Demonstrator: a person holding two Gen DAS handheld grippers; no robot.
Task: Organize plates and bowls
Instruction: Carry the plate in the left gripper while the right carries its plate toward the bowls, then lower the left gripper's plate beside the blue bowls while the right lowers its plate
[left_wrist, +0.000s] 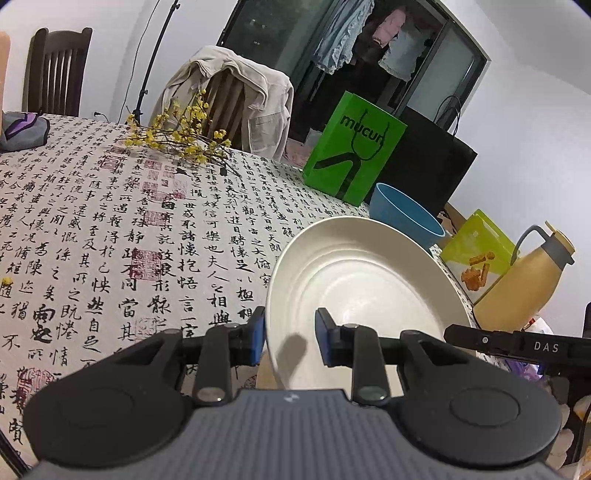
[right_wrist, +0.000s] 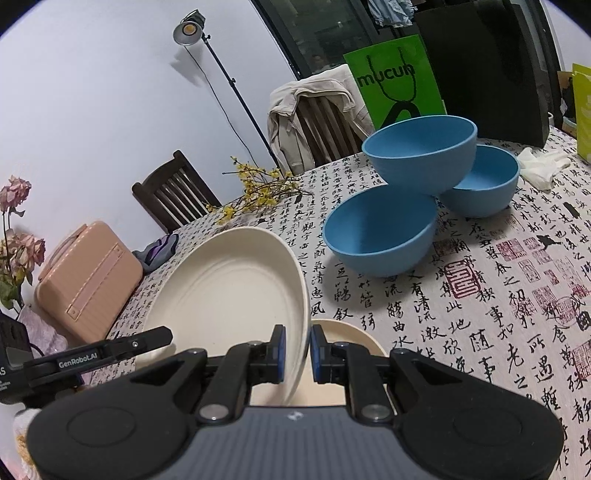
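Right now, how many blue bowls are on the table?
3. One blue bowl sits nearest, a second behind to its right, and a third rests tilted on both. More could be hidden behind them.

The left wrist view is taken from just behind the left gripper (left_wrist: 290, 338), angled down across the calligraphy-printed tablecloth (left_wrist: 110, 221) toward the table's far edge. The right wrist view is taken likewise from behind the right gripper (right_wrist: 297, 349), aimed toward the far edge. Both are set close to the tilted cream round plate (left_wrist: 362, 291) (right_wrist: 229, 291). Shared by both views: that plate, the green paper bag (left_wrist: 351, 151) (right_wrist: 399, 81), the yellow flower sprig (left_wrist: 181, 129) (right_wrist: 258, 188) and the jacket-draped chair (left_wrist: 236, 96) (right_wrist: 314, 118).
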